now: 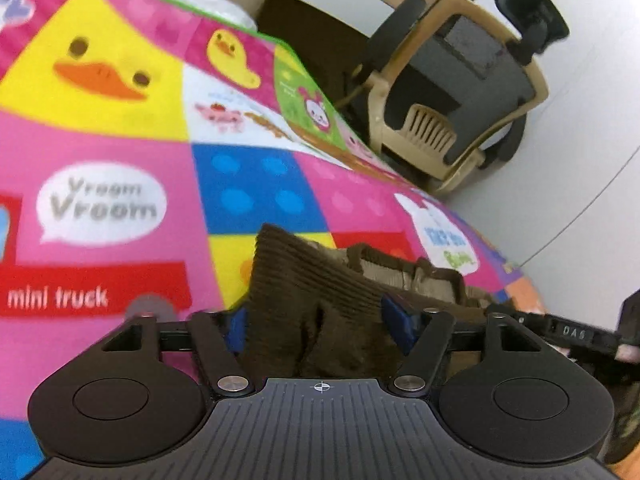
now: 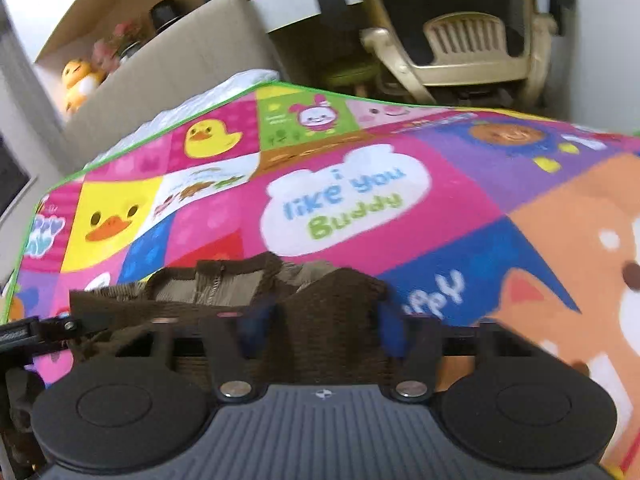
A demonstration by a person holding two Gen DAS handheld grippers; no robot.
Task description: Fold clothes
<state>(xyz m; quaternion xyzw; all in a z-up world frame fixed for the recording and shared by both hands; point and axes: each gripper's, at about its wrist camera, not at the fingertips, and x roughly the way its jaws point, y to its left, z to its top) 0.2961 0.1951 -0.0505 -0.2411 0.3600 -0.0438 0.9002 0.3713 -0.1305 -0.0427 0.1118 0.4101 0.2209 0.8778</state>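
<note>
Garment (image 1: 320, 280), brown corduroy, bunched over the mat (image 1: 120, 140). Left gripper (image 1: 316, 326) pinches a fold of it between blue pads; right gripper (image 2: 320, 320) likewise clamps another fold, part-closed.

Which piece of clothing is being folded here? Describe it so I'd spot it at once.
Find the bright cartoon play mat covering the surface. At its near edge lies a brown ribbed corduroy garment with a lighter tan lining, pinched by both grippers. It is the only dull, plain thing on that colourful mat.
</note>
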